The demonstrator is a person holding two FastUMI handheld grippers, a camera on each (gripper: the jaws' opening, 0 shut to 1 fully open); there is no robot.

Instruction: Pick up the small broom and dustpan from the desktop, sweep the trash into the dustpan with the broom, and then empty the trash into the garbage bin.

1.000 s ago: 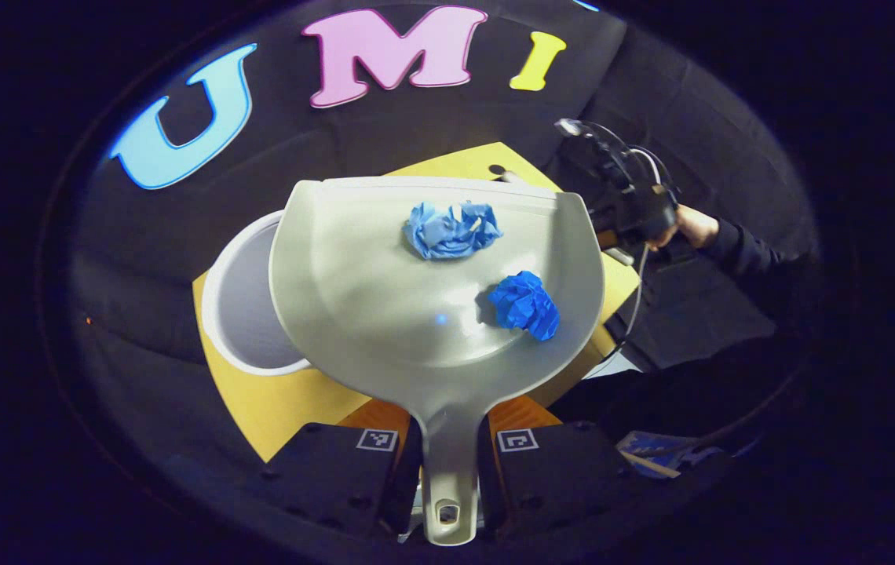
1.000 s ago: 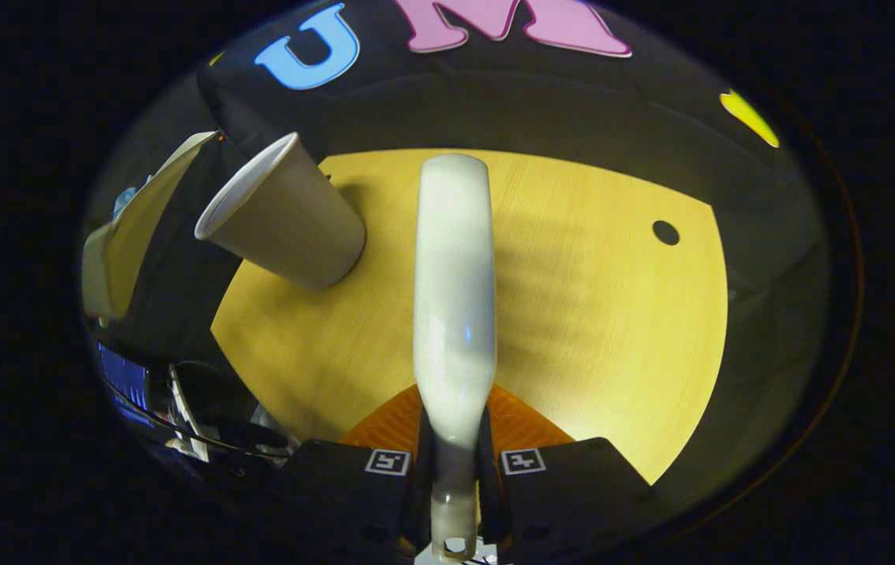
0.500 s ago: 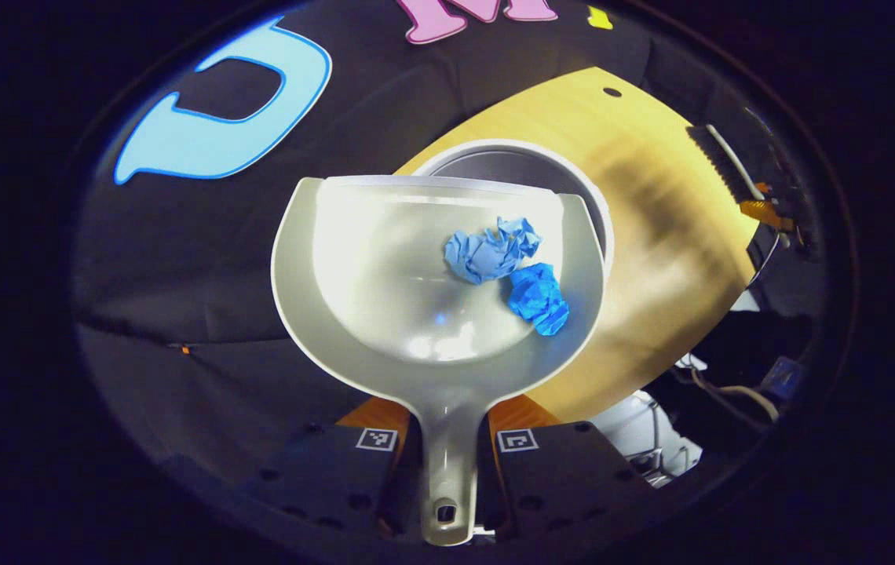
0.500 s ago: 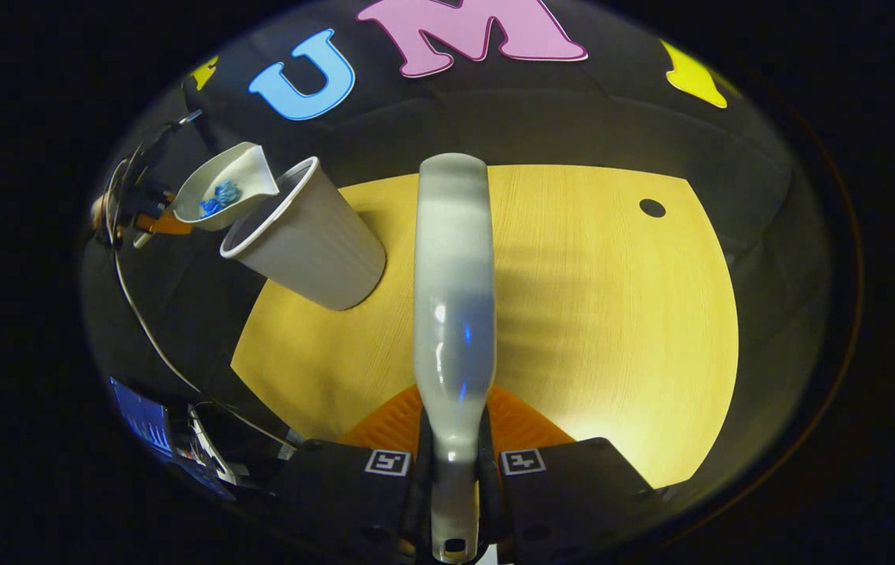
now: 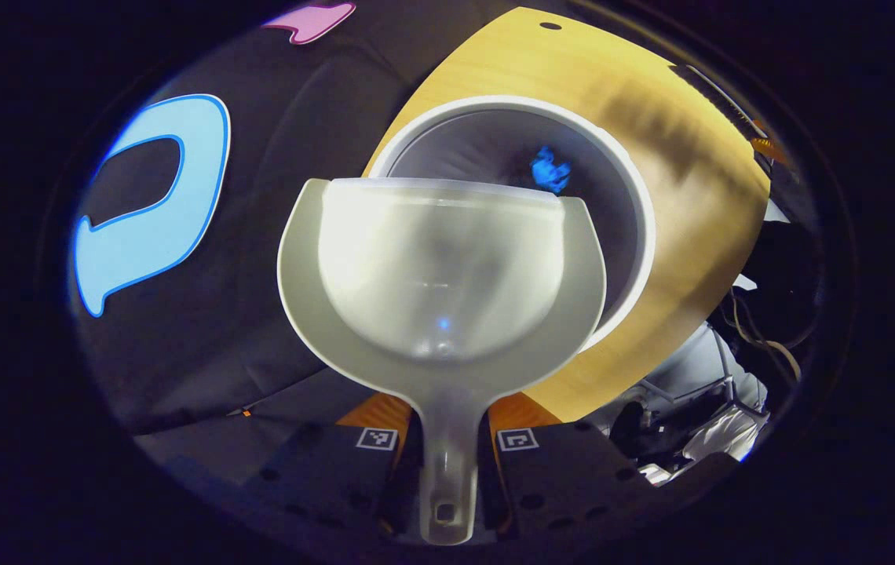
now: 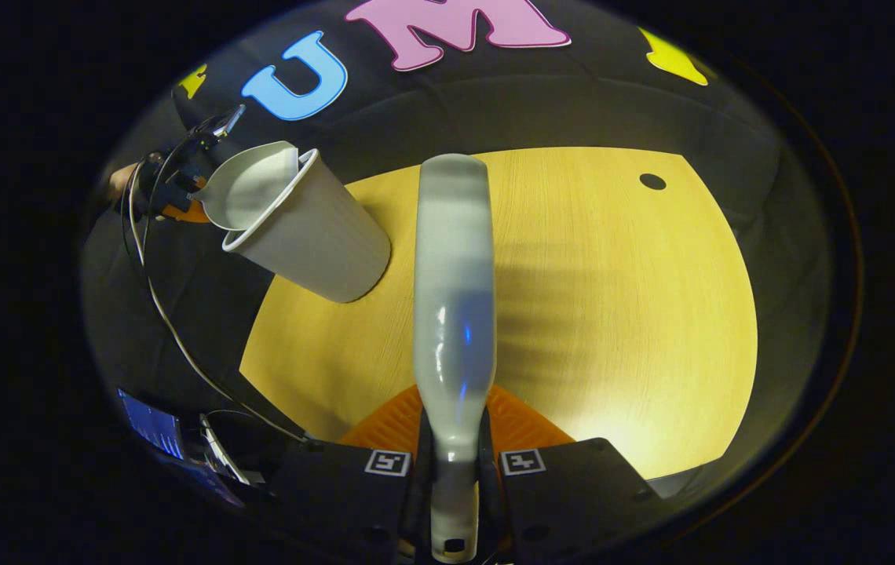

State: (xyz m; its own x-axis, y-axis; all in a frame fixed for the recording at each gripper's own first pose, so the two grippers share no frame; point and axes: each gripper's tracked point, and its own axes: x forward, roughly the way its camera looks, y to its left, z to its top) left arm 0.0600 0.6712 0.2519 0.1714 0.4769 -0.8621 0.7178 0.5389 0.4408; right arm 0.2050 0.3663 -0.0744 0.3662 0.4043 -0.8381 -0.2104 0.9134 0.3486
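Note:
My left gripper (image 5: 447,455) is shut on the handle of the grey dustpan (image 5: 440,275), which tips forward over the white garbage bin (image 5: 640,235). The pan holds nothing, and a blue paper ball (image 5: 551,171) lies inside the bin. In the right gripper view my right gripper (image 6: 454,479) is shut on the white handle of the small broom (image 6: 454,290), held above the yellow desktop (image 6: 612,314). That view also has the dustpan (image 6: 247,192) tilted into the mouth of the bin (image 6: 314,235) at the upper left, with the left gripper (image 6: 173,184) behind it.
The bin stands at the desktop's left edge, close to the black cloth wall. A round dark hole (image 6: 652,181) marks the desktop's far right. Cables (image 6: 173,329) and gear hang below the table's left side.
The dustpan has tipped further over the bin and both blue paper balls have slid out of it into the bin. The broom has stayed nearly still.

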